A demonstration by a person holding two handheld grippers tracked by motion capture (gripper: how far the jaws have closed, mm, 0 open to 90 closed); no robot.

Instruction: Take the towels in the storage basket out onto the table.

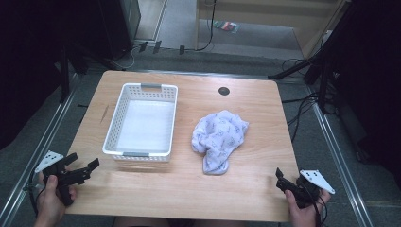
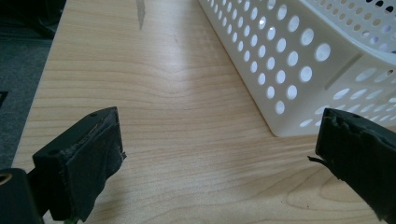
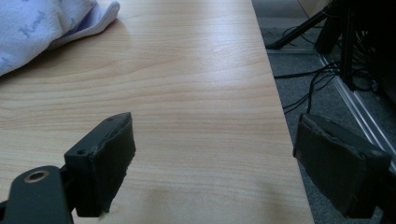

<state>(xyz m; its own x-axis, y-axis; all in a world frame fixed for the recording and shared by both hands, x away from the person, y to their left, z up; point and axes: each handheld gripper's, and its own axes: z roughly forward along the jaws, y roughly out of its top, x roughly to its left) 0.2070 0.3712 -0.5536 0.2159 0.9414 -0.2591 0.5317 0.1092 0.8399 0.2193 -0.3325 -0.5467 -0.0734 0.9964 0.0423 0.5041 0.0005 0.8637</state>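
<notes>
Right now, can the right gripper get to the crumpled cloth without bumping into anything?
Probably yes. The right gripper is open at the table's near right corner, and only bare wood lies between it and the cloth. The basket sits off to the cloth's left, out of the way.

bare table (image 1: 156, 184) ahead, basket (image 1: 142, 120) blocking left, cloth (image 1: 218, 138) centre

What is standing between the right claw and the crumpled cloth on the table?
Nothing visible. Only bare table lies between the right claw and the cloth, and the claw's jaws stand open and empty.
</notes>
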